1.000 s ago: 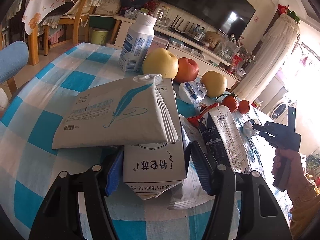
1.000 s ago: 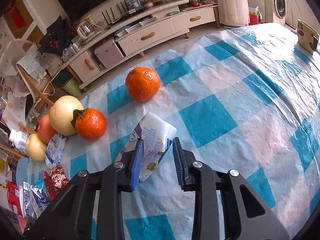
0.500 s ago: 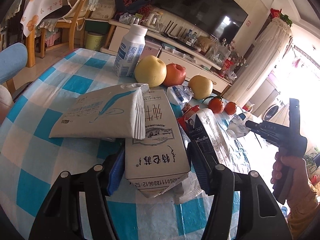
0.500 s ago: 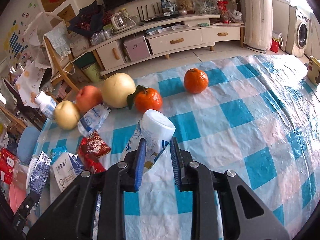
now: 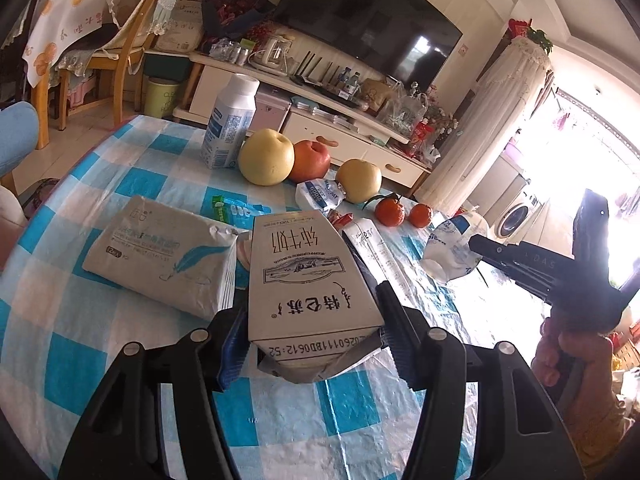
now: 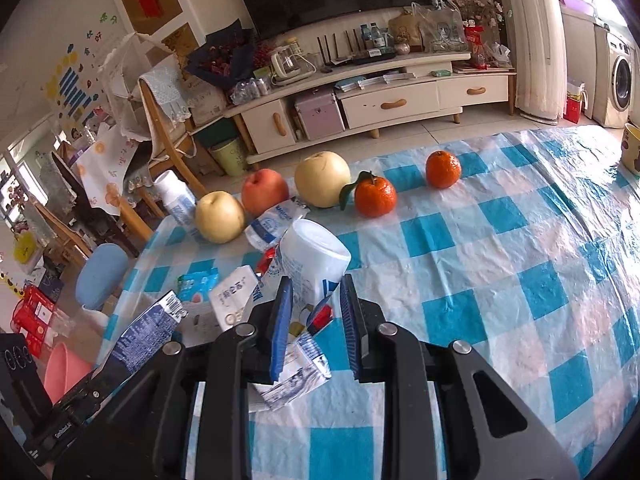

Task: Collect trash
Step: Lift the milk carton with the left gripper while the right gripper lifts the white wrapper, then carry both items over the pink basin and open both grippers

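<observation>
The left gripper (image 5: 310, 336) is clamping a flattened grey milk carton (image 5: 306, 276) between its blue pads, half spread; the carton's print reads upside down, with "特仑苏" and "纯牛奶" and a date code "20260111BD06:12:52" on its near edge. A second ago a grey tissue pack (image 5: 164, 256) with a blue feather drawing was lying across the carton; now it is lying on the checked tablecloth (image 5: 80, 320) just left of the pads, clear of the carton. Ahead of the carton, pears, a red apple (image 5: 310, 160) and two mandarins are lining up, with a white milk bottle (image 5: 230, 128) standing behind them.

The right gripper (image 6: 316, 316) is pinching a crumpled white plastic pouch (image 6: 310, 264) with blue print, jaws narrow. Earlier the pouch was resting on the cloth; now it is hanging clear, raised beside the left tool. A hand (image 5: 576, 356) is gripping that tool's handle from below, fingers wrapped, tool tilting downward.
</observation>
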Demonstrator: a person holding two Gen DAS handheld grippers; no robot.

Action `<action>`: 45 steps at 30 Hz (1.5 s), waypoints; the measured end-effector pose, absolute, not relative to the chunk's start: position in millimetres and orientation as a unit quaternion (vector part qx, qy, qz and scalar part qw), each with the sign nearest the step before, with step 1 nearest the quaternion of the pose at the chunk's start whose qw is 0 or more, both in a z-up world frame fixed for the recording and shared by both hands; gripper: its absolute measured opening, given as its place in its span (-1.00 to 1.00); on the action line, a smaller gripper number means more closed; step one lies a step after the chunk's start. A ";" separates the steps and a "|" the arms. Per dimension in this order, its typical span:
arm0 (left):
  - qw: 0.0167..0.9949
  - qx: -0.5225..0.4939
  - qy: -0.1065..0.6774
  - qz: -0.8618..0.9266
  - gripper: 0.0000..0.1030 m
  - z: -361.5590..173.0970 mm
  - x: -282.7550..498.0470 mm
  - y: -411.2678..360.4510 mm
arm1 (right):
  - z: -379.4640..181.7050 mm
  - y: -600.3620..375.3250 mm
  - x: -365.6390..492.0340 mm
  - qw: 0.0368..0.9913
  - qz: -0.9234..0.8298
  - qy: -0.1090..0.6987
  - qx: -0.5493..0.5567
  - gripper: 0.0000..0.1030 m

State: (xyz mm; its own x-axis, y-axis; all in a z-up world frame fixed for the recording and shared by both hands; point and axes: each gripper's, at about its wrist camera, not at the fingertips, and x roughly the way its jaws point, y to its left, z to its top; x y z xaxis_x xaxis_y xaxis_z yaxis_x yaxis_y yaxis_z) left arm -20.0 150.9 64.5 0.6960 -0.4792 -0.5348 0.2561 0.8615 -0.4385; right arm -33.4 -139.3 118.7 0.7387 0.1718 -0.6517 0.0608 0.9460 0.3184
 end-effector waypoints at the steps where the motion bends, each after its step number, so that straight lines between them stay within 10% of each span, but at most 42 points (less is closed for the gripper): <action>1: 0.906 -0.169 0.331 -0.204 0.16 65.9 -21.3 153.0 | 119.8 -133.7 -38.2 0.919 0.035 0.358 0.162 -0.50; 45: 0.943 -0.202 0.257 -0.066 0.16 103.0 -114.5 324.7 | 132.3 104.8 -111.5 0.912 0.220 0.342 0.044 -0.51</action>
